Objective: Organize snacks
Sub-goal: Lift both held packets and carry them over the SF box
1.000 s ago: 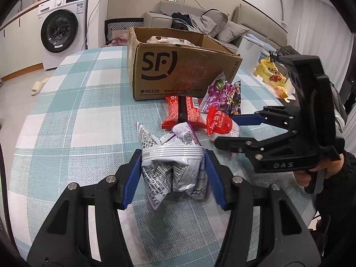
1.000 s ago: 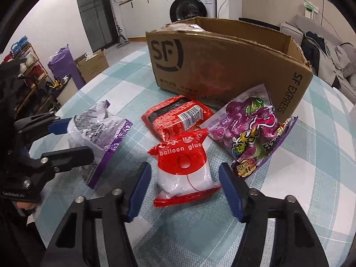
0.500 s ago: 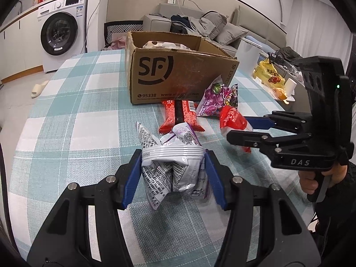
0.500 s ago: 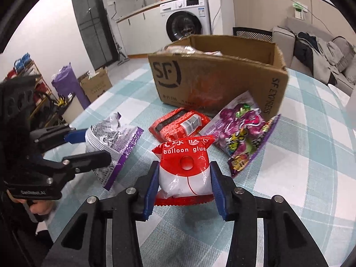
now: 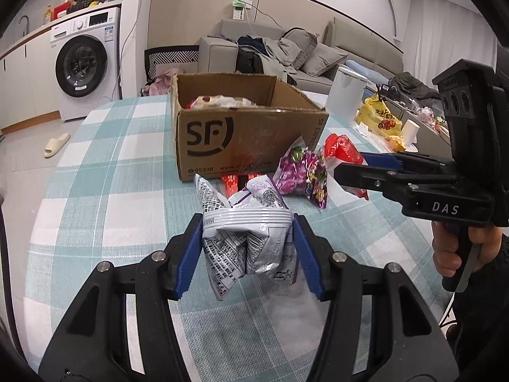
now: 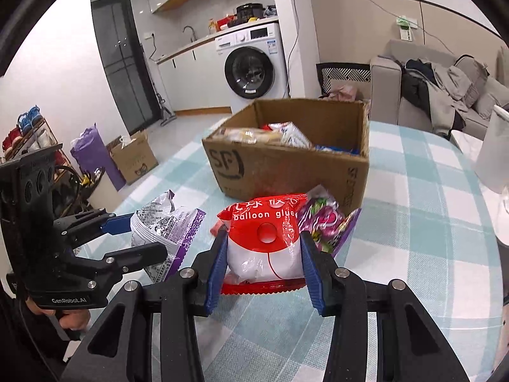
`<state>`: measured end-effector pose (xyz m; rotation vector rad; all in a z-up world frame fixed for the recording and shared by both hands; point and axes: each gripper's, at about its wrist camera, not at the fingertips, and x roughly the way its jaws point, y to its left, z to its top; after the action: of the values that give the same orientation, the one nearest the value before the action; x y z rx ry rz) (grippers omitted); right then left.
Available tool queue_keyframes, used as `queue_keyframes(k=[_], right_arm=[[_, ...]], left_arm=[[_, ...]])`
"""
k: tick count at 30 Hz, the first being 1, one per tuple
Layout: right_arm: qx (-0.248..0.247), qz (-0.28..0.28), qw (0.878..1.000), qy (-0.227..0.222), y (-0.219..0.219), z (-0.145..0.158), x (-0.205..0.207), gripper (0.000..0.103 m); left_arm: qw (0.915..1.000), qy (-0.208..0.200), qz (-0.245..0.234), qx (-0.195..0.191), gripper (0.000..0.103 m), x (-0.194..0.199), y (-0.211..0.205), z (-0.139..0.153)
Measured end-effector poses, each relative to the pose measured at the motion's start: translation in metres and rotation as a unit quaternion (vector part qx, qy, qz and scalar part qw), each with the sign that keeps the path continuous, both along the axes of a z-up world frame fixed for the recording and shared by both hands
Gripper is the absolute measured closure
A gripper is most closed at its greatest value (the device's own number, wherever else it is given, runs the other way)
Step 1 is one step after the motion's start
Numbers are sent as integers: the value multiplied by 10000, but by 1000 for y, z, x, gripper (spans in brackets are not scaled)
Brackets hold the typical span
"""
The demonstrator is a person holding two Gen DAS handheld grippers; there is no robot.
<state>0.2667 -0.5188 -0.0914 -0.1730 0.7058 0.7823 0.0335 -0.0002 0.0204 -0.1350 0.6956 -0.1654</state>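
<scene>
The left gripper [image 5: 248, 248] has its jaws clamped on a silver-purple snack bag [image 5: 251, 242], the right gripper [image 6: 262, 264] on a red-white pouch [image 6: 264, 242], before the cardboard box [image 6: 286, 165].

A desk [image 5: 105, 191] covered in a teal-and-white checked cloth is carrying an open SF cardboard box [image 5: 241, 140], which is sitting toward its far side. Just in front of the box a red packet [image 5: 231, 182] and a purple candy bag [image 5: 302, 175] are lying flat on the cloth, the bag's top edge leaning against the box.
</scene>
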Motion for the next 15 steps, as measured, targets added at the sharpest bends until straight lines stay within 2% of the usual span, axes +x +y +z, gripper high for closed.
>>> queue_keyframes(k=[15], right_arm=[[307, -272, 9987, -289, -1, 38, 13, 58]], left_arm=[[9985, -533, 116, 95, 50, 19, 3, 55]])
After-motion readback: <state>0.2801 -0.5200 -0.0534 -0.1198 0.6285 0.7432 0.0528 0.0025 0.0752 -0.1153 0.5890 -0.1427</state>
